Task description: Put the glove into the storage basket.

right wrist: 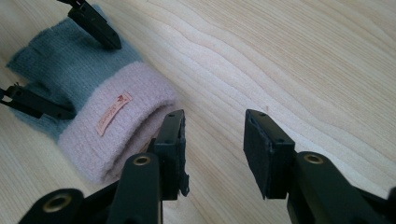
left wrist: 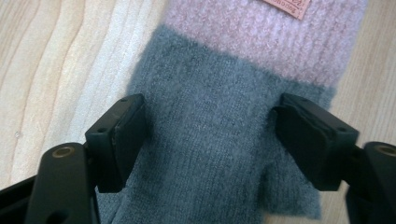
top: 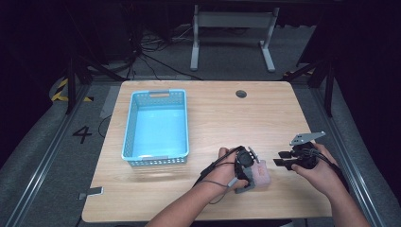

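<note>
A fingerless knit glove (top: pixel 261 174), grey with a pink cuff (right wrist: pixel 140 93) and a small orange label, lies flat on the wooden table (top: pixel 213 118) near its front edge. My left gripper (left wrist: pixel 210 135) points down over the grey part (left wrist: pixel 205 93). Its jaws stand open on either side of the fabric, close to its edges, and the fabric is not bunched. My right gripper (right wrist: pixel 215 144) is open just right of the glove with bare wood between its jaws. Its left jaw is beside the pink cuff. In the high view the left gripper (top: pixel 246 172) and right gripper (top: pixel 279 158) sit close together.
A light blue plastic basket (top: pixel 126 132) stands on the left half of the table, with nothing in it. A round cable hole (top: pixel 241 93) is at the back edge. The table's front edge runs just below both hands.
</note>
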### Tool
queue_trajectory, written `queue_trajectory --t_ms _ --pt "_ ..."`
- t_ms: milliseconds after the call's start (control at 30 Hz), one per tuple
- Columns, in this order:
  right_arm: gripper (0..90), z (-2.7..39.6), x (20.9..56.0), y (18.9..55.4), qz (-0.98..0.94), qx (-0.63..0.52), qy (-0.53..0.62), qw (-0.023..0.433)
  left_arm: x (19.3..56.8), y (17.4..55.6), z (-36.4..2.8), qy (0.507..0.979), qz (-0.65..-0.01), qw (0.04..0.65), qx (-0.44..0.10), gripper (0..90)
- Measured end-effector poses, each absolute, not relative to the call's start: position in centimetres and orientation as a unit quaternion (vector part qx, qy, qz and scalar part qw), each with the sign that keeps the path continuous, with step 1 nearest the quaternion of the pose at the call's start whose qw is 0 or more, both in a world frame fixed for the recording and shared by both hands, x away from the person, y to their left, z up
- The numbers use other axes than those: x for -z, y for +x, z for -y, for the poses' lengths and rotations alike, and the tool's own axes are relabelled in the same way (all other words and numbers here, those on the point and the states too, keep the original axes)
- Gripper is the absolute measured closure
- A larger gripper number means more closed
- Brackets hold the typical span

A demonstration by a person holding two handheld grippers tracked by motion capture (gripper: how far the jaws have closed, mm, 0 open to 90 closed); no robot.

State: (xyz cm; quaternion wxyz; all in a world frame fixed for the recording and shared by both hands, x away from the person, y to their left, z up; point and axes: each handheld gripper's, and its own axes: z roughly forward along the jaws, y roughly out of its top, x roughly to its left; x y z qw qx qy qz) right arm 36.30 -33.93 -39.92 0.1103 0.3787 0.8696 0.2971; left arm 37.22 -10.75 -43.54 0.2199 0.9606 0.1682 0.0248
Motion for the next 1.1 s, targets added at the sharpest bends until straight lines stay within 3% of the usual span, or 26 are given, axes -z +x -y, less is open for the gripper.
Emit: queue_trajectory --t_ms 167,267,400,667,1100 --pt "59.4 34.2 39.8 36.3 -0.867 -0.3 0.383 0.11 43.4 37.0 10.7 0.962 -0.163 0.217 -0.025 36.0" --pt "59.5 34.3 39.7 36.3 -0.866 -0.3 0.385 0.11 43.2 36.6 10.9 0.965 -0.148 0.215 -0.025 51.3" --pt "59.5 34.1 39.7 36.3 -0.866 -0.304 0.383 0.107 43.1 36.5 10.9 0.966 -0.141 0.214 -0.022 63.8" --pt "59.6 34.4 39.6 36.7 -0.865 -0.309 0.382 0.107 42.7 36.6 10.6 0.965 -0.142 0.222 -0.012 72.0" --pt "59.6 33.9 39.5 38.0 -0.867 -0.313 0.375 0.103 39.0 37.0 7.1 0.955 -0.15 0.254 -0.032 73.2"
